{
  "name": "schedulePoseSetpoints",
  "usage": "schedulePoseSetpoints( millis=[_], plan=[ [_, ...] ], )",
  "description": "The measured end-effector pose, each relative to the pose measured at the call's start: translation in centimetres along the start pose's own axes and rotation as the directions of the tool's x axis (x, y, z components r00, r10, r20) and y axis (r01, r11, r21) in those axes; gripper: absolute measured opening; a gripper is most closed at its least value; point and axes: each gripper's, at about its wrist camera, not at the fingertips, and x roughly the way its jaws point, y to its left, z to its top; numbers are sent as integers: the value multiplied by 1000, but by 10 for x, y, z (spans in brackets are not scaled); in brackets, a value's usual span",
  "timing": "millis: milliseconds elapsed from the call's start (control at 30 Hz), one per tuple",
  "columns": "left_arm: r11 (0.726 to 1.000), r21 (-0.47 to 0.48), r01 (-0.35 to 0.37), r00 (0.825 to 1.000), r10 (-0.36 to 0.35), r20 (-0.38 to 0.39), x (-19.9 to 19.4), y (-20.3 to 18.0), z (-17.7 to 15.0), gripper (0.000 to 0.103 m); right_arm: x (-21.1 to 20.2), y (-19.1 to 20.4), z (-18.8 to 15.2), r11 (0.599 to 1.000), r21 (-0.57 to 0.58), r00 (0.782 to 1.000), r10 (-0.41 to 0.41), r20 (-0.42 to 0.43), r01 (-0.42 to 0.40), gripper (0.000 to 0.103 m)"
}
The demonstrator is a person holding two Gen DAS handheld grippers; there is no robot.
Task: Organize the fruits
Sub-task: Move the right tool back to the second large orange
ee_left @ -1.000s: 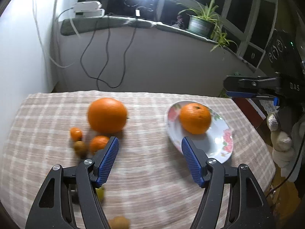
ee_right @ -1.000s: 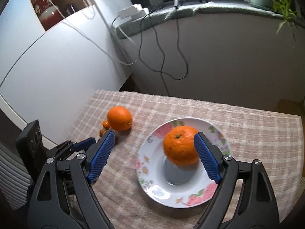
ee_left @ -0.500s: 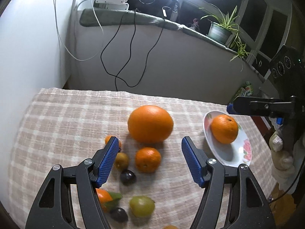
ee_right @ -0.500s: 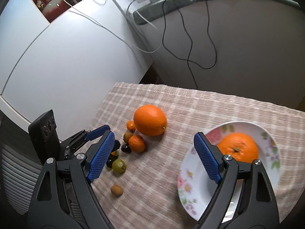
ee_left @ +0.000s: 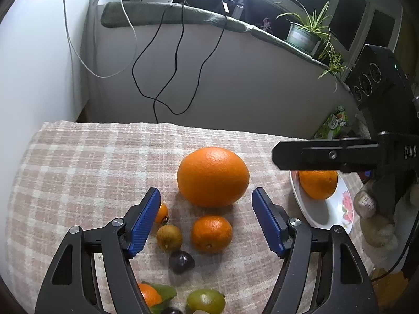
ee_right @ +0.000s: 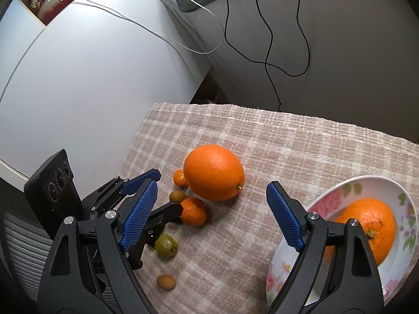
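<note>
A large orange (ee_left: 212, 176) (ee_right: 213, 172) lies on the checked tablecloth (ee_left: 91, 162). Below it lie a small mandarin (ee_left: 211, 233) (ee_right: 193, 211), a brown fruit (ee_left: 169, 236), a tiny orange kumquat (ee_left: 161, 213), a dark plum (ee_left: 181, 261) and a green fruit (ee_left: 205, 301) (ee_right: 166, 244). A floral plate (ee_left: 337, 214) (ee_right: 403, 201) at right holds another orange (ee_left: 318, 184) (ee_right: 366, 227). My left gripper (ee_left: 205, 219) is open and empty, its jaws low around the small fruit, just short of the large orange. My right gripper (ee_right: 212, 214) is open and empty, above the cloth between the fruit and the plate.
A small brown fruit (ee_right: 166, 281) lies alone near the front cloth edge. A white cabinet (ee_right: 91, 78) stands left of the table. Cables (ee_left: 178, 60) hang down the wall behind. A potted plant (ee_left: 303, 36) sits on the ledge.
Both grippers swung left, away from the plate toward the fruit pile. The large orange now sits centred in both views and the plate has slid to the right edge. Both stay open.
</note>
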Motion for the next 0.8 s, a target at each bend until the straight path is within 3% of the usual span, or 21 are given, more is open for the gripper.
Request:
schedulePoseSetpoints(
  millis=[467,800],
  plan=[
    [1000,-9,27,999,-27,-46,29,5,7,72,42,-5,14,999,51,997,-7,-81,12,88],
    [998,-25,57,996,-59,-69,40,5,15,78,69,-5,18,997,68,992,-15,-126,24,88]
  ],
)
